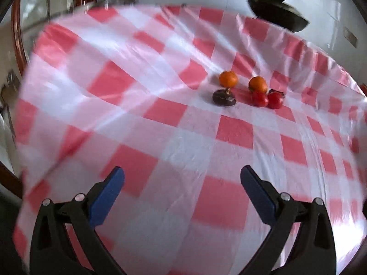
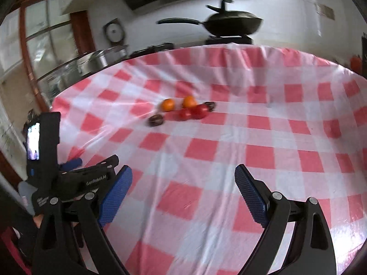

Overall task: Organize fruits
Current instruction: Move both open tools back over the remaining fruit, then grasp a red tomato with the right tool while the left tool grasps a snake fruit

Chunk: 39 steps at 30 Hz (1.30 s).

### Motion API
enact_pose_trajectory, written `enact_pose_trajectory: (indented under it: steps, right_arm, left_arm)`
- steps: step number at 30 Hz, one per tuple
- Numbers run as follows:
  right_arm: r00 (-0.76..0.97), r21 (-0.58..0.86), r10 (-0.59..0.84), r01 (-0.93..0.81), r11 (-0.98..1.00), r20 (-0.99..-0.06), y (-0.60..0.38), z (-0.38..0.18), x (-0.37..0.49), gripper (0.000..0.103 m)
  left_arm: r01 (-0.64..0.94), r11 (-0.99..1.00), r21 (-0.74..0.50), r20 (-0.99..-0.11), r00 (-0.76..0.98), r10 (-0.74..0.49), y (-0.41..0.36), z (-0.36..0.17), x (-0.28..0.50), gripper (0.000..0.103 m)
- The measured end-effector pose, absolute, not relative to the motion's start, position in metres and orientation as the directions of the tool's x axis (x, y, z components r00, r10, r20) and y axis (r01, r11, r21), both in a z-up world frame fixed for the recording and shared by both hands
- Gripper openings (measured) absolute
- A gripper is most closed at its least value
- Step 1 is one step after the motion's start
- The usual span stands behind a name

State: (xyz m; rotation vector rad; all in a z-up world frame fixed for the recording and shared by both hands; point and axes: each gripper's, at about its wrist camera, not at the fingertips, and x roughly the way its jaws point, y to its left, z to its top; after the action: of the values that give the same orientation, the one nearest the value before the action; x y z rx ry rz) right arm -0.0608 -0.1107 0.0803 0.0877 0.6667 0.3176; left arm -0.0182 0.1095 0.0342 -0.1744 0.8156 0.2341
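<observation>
Several small fruits lie in a cluster on the red-and-white checked tablecloth (image 1: 174, 151). In the left wrist view there are two oranges (image 1: 228, 79) (image 1: 258, 84), two red fruits (image 1: 259, 99) (image 1: 274, 100) and a dark brown fruit (image 1: 223, 97), with another dark one (image 1: 281, 92) partly hidden behind the red ones. The cluster also shows in the right wrist view (image 2: 183, 112), blurred. My left gripper (image 1: 182, 174) is open and empty, well short of the fruits. My right gripper (image 2: 183, 171) is open and empty, also short of them. The left gripper's body (image 2: 75, 178) shows at the right wrist view's left edge.
A black wok with a long handle (image 2: 231, 24) stands on a stove beyond the table's far edge. A metal pot (image 2: 98, 60) and a glass-fronted cabinet (image 2: 45, 45) stand at the back left. The cloth hangs over the table's edges.
</observation>
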Motion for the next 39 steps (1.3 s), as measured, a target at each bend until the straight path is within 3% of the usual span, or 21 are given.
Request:
enact_pose_trajectory:
  steps: [12, 23, 31, 34, 39]
  right_arm:
    - [0.691, 0.136, 0.233, -0.193, 0.972, -0.685, -0.115, 0.054, -0.009, 0.088]
    - [0.652, 0.095, 0.185, -0.171, 0.981, -0.736, -0.094, 0.036, 0.046, 0.088]
    - [0.646, 0.077, 0.153, -0.144, 0.987, -0.748, -0.100, 0.023, 0.102, 0.088]
    - [0.632, 0.077, 0.152, -0.145, 0.987, -0.760, -0.097, 0.018, 0.124, 0.077]
    - [0.617, 0.082, 0.192, -0.203, 0.976, -0.763, -0.079, 0.016, 0.144, 0.071]
  left_arm:
    - [-0.237, 0.963, -0.129, -0.757, 0.651, 0.058, 0.117, 0.025, 0.043, 0.101]
    - [-0.191, 0.947, -0.259, -0.715, 0.696, -0.056, 0.128, 0.024, 0.039, 0.101]
    - [-0.192, 0.939, -0.286, -0.700, 0.711, -0.068, 0.131, 0.024, 0.036, 0.101]
    - [-0.192, 0.935, -0.299, -0.695, 0.715, -0.076, 0.132, 0.023, 0.035, 0.101]
    - [-0.189, 0.934, -0.302, -0.693, 0.716, -0.079, 0.132, 0.023, 0.035, 0.101]
